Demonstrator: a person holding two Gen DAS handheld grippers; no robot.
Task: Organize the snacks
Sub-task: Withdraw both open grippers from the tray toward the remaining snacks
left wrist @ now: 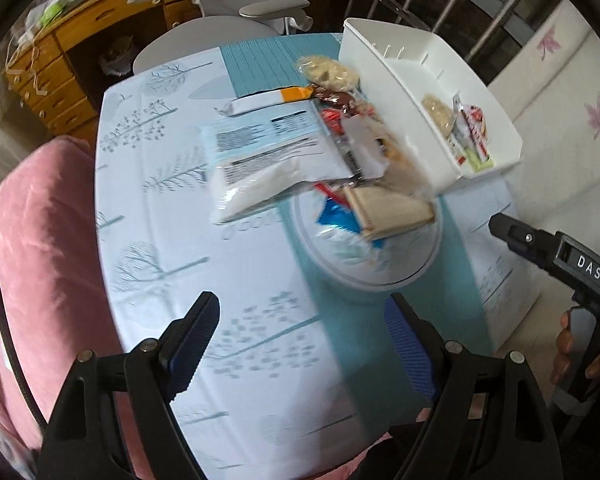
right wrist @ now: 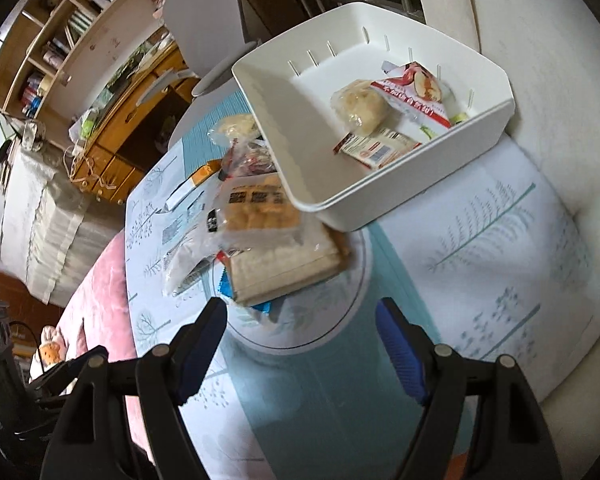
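While both tools hover over the table, the sorting looks barely begun.

Bin: white rectangular plastic bin point(right wrist: 400, 184) sits at the far side of the table, tilted in both views; its near edge seems to rest on the pile, though I cannot tell for sure.

In the bin: a pale round biscuit pack in clear wrap point(right wrist: 360, 108), a red-and-white printed packet point(right wrist: 414, 96) leaning on it, and a small flat sachet with a label point(right wrist: 380, 146) near the front wall. That is the finished part, as far as I judge.

Still out: a heap just beside the bin, on the tree-patterned light blue tablecloth point(left wrist: 172, 280). It holds a large white bag with black printed text point(left wrist: 268, 152), a wrapped tan sandwich-style wafer block point(left wrist: 392, 210), a long white bar with an orange end point(left wrist: 268, 100), another clear pack of round biscuits point(left wrist: 328, 72), plus dark red and brown wrappers too jumbled to name.

Plate: a white round plate point(left wrist: 380, 276) lies under the near end of the heap (a blue foil wrapper point(left wrist: 336, 216) rests on it).

Left gripper point(left wrist: 300, 344): fingers spread wide, nothing between them, above bare cloth short of the plate.

Right gripper point(right wrist: 300, 340): also spread and empty, aimed at the wafer block, near it but not touching.

Progress: a few items stowed, most of the pile remaining; early stage, I'd say.

Next up: probably the wafer block, being nearest the right tool.
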